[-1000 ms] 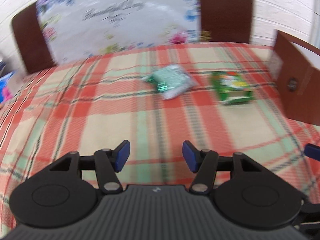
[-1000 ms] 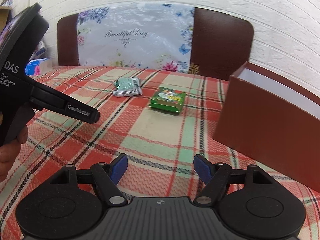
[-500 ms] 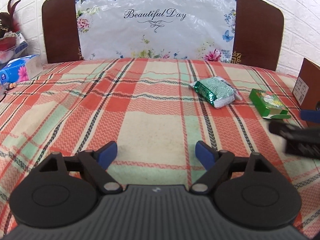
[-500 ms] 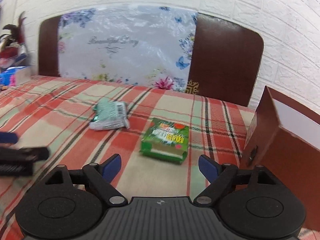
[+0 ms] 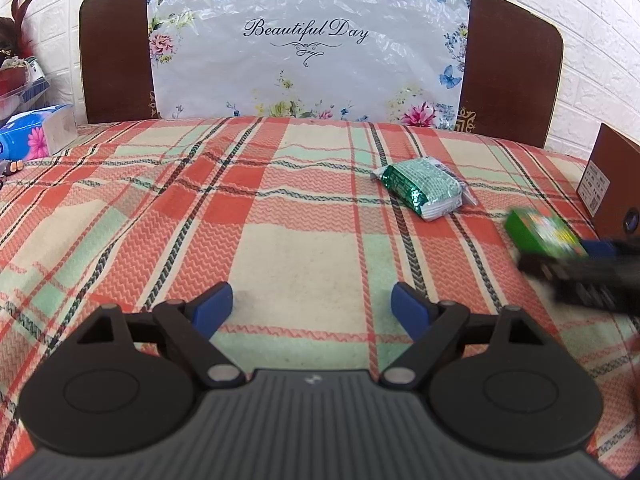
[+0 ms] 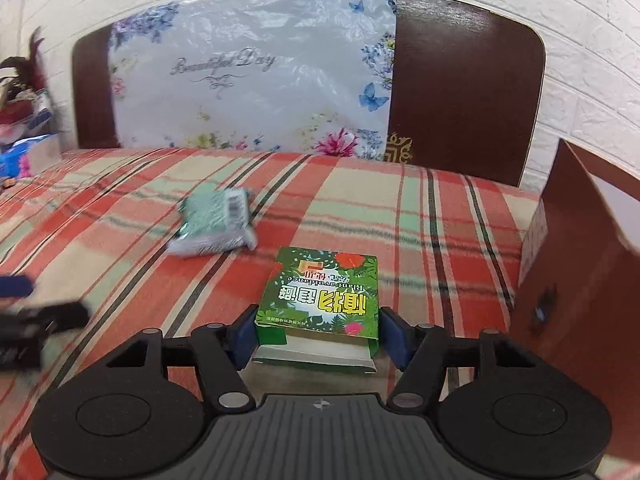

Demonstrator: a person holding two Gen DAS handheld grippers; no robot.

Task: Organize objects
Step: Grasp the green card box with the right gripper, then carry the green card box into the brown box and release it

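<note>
A green printed box lies on the plaid blanket, and my right gripper has a blue pad on each side of it; I cannot tell whether the pads grip it. The box also shows in the left wrist view, with the right gripper blurred behind it. A green and silver foil packet lies further back on the blanket; in the right wrist view the packet is left of the box. My left gripper is open and empty over the blanket.
A brown open box stands right of the green box; it also shows in the left wrist view. A headboard with a floral sheet closes the back. A blue tissue pack sits at the far left.
My right gripper has moved forward until the green box sits between its pads, and the pads have narrowed around it. My left gripper has barely moved and stays open.
</note>
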